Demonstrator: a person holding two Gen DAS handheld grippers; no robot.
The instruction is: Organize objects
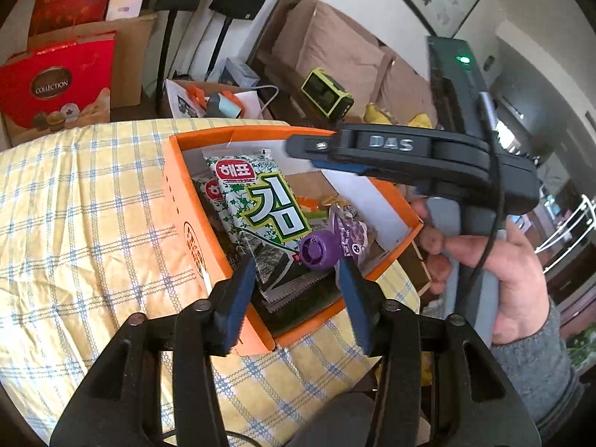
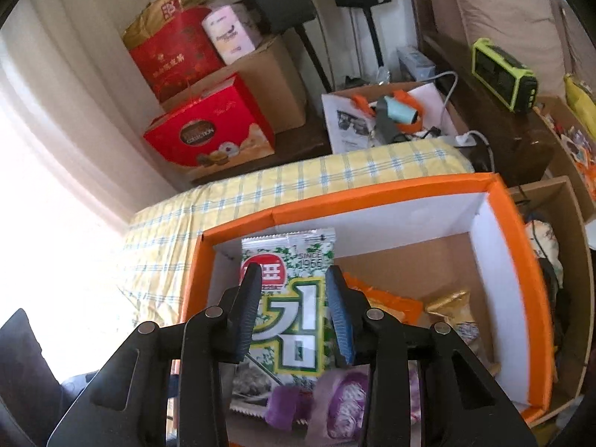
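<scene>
My left wrist camera looks forward and down along its fingers [image 1: 242,294] from just outside the near corner of the orange box [image 1: 193,223], close in, with the table [image 1: 85,201] spreading left. My right wrist camera sits over the same box [image 2: 521,260], tilted down into it, nearer still. Both views share the box's inside, the green seaweed packet [image 1: 260,201] [image 2: 294,320], the red gift boxes [image 1: 56,82] [image 2: 208,130] and the green-framed device [image 1: 327,93] [image 2: 503,74] behind.

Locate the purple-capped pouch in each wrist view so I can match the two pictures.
Left wrist: pouch at centre, inside the orange box, just beyond the fingertips.
Right wrist: pouch at bottom centre, blurred, below the gripper.
Shared landmark: green seaweed packet beside it.
</scene>
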